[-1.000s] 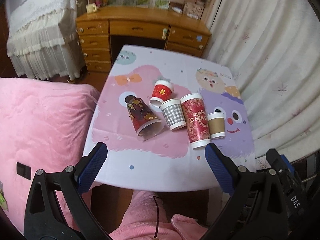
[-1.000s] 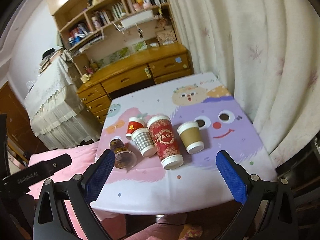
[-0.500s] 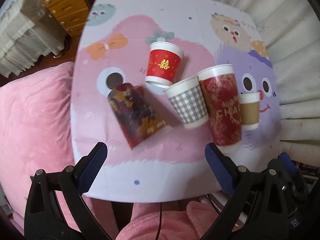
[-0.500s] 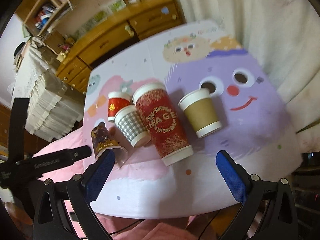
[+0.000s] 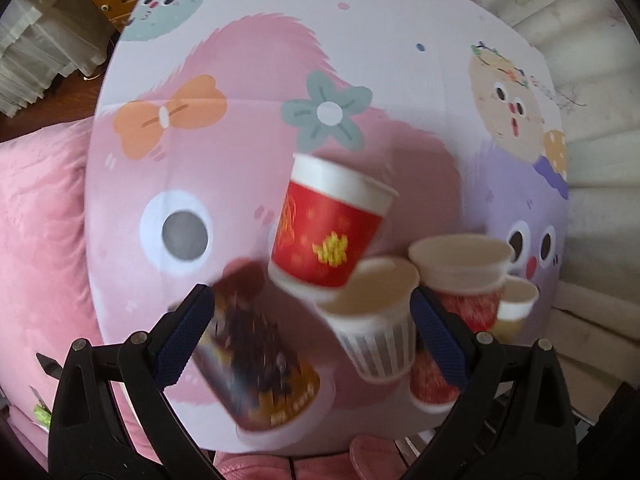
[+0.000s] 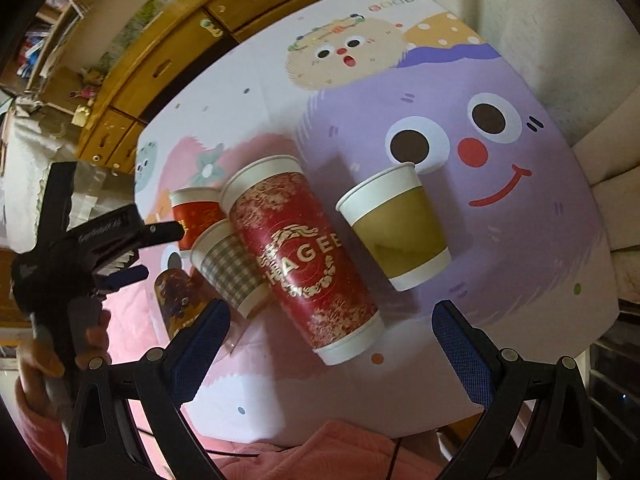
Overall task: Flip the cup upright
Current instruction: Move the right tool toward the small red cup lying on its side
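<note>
Several paper cups stand upside down in a tight cluster on the cartoon-print table [image 5: 248, 80]. They are a dark patterned cup [image 5: 256, 360], a small red cup [image 5: 326, 236], a grey checked cup [image 5: 376, 328], a tall red cup [image 6: 304, 256] and a tan cup [image 6: 396, 228]. My left gripper [image 5: 312, 336] is open and hovers above the dark, red and checked cups. My right gripper [image 6: 332, 344] is open above the tall red cup's wide rim. The left gripper's body [image 6: 80, 248] shows at the left of the right wrist view.
A wooden desk with drawers [image 6: 172, 56] stands beyond the table. White curtains [image 6: 568, 20] hang along the right side. A pink blanket [image 5: 36, 240] lies left of the table. The table's near edge is just below both grippers.
Both grippers have dropped closer to the table and now look down on the cups from nearer. The cups have not moved. Both grippers stay open.
</note>
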`<state>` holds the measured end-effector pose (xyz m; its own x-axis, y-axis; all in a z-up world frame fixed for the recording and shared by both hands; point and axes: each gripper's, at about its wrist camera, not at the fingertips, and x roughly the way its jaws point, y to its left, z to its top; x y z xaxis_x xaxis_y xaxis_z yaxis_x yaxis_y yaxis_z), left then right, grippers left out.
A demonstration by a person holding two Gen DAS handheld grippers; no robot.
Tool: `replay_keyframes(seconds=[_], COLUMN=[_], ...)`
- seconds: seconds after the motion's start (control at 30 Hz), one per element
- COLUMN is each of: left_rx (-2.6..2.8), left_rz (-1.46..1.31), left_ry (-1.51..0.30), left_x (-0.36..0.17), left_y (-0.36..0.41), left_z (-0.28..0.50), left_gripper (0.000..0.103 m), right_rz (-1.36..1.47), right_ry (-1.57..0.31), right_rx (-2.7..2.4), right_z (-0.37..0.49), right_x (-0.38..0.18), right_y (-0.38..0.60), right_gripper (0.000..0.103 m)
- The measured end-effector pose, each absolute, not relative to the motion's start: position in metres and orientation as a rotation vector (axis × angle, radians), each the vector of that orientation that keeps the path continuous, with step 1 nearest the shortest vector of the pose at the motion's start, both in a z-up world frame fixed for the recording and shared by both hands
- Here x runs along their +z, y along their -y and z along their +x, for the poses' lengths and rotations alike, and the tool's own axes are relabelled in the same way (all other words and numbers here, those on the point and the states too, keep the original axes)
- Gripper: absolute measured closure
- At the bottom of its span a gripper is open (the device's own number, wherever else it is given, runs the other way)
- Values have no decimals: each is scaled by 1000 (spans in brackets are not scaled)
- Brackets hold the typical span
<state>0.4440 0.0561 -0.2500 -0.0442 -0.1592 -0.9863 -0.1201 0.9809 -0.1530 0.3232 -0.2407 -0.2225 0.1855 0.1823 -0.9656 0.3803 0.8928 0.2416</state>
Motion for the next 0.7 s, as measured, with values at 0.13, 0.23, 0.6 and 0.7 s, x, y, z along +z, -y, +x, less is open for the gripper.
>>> replay_keyframes(seconds=[0.13,0.23,0.6,0.7], left_rx=[-35,-41,-85,-84], left_rz=[-254,-276,-323,-323], left_ry=[-1654,-1652,-1635,-1569], left_x=[-273,-283,-294,-281], left_y=[-59,-60,-55,-54], left_z=[459,466,474,471], left_gripper=[6,6,40,41], right_rz=[494,498,521,525], right_ry=[-1426,-1443,-1459,-1447], right_rx=[-182,-205,-250,-255], right_z=[326,327,318,313], right_x=[-228,-232,-238,-234], right_y=[245,247,249,248], right_gripper=[0,0,0,0])
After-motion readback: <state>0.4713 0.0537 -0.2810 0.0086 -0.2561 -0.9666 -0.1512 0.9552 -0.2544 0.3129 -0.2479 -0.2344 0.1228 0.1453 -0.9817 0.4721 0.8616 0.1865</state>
